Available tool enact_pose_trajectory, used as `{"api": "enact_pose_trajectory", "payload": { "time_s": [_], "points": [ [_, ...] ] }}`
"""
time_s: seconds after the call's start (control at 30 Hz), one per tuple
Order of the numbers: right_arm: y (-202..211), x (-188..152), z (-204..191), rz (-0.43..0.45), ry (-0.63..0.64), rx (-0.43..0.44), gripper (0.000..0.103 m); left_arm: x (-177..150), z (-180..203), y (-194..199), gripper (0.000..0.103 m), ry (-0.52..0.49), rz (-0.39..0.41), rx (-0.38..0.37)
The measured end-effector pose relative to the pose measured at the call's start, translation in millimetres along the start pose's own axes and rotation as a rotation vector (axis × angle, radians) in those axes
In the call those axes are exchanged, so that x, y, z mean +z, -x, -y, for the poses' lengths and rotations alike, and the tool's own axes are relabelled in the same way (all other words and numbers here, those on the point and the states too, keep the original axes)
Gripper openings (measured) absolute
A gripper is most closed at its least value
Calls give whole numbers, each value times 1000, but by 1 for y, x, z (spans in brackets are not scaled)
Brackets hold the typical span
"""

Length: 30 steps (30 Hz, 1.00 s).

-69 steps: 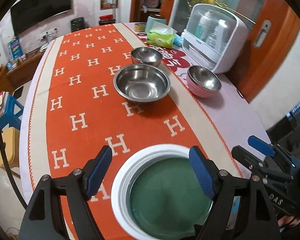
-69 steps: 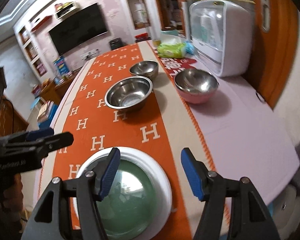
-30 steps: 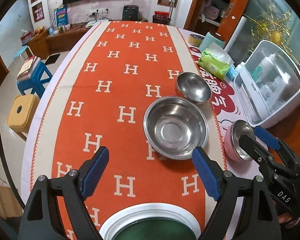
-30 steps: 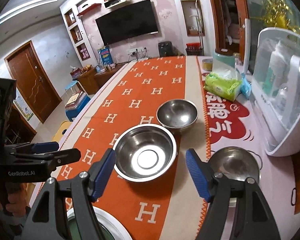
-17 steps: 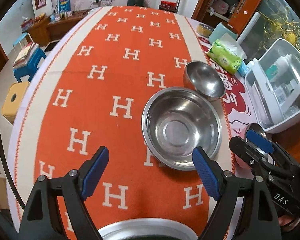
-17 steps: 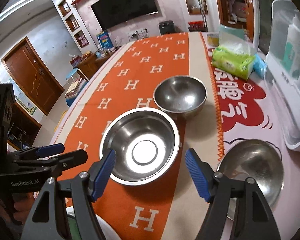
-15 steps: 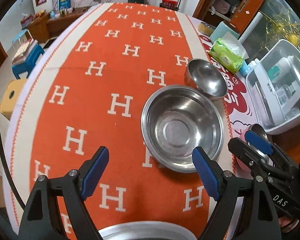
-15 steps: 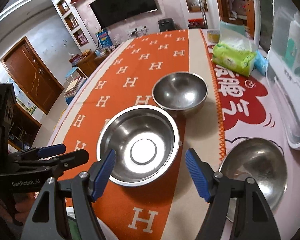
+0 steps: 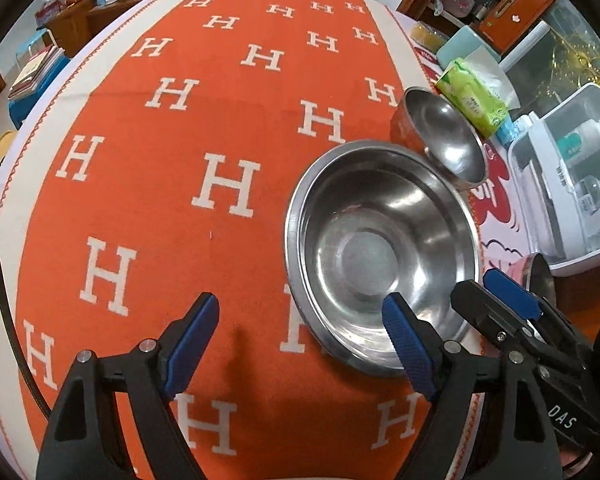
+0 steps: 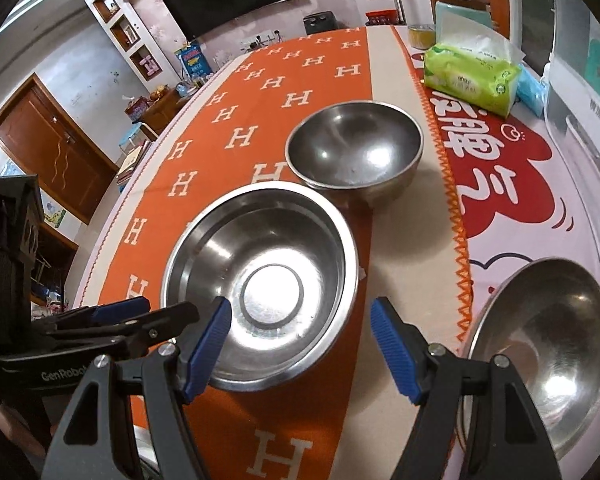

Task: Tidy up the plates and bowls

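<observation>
A wide steel bowl (image 9: 380,252) sits on the orange H-patterned runner; it also shows in the right wrist view (image 10: 260,280). A smaller steel bowl (image 9: 440,136) stands just behind it (image 10: 356,148). A third steel bowl with a pink outside (image 10: 548,344) sits at the right, its edge just visible in the left wrist view (image 9: 538,276). My left gripper (image 9: 300,344) is open and empty, its right finger over the wide bowl's near rim. My right gripper (image 10: 300,344) is open and empty, low over the wide bowl's near right rim.
A green tissue pack (image 10: 468,76) and a white plastic dish box (image 9: 572,176) stand at the right side of the table. A yellow tin (image 10: 420,36) sits farther back. The orange runner (image 9: 180,160) stretches left of the bowls. Stools and a TV cabinet lie beyond the table.
Both grippers have moved forward and down toward the steel bowls. The white-rimmed green plate has dropped out of view below. Both grippers stay open.
</observation>
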State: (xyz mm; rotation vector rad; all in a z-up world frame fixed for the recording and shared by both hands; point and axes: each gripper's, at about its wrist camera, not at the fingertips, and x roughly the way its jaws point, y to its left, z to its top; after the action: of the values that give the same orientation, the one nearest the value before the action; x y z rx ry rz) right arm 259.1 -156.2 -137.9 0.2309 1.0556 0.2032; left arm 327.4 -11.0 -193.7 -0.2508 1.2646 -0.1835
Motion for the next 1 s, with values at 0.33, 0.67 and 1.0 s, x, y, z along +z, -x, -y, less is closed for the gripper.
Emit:
{"api": "enact_pose_trajectory", "payload": {
  "time_s": [0.33,0.67,1.0],
  "points": [
    [-7,0,-4,27,41,-34,72,-2,-7,-26,52,49,-49,-55],
    [-18,-1,-5,8,56,-58,48,-5,-12,-33,38,84,-43,-108],
    [-17,-1,1,18,45,-78,16,-6,-1,-33,25,53,-52,-116]
  ]
}}
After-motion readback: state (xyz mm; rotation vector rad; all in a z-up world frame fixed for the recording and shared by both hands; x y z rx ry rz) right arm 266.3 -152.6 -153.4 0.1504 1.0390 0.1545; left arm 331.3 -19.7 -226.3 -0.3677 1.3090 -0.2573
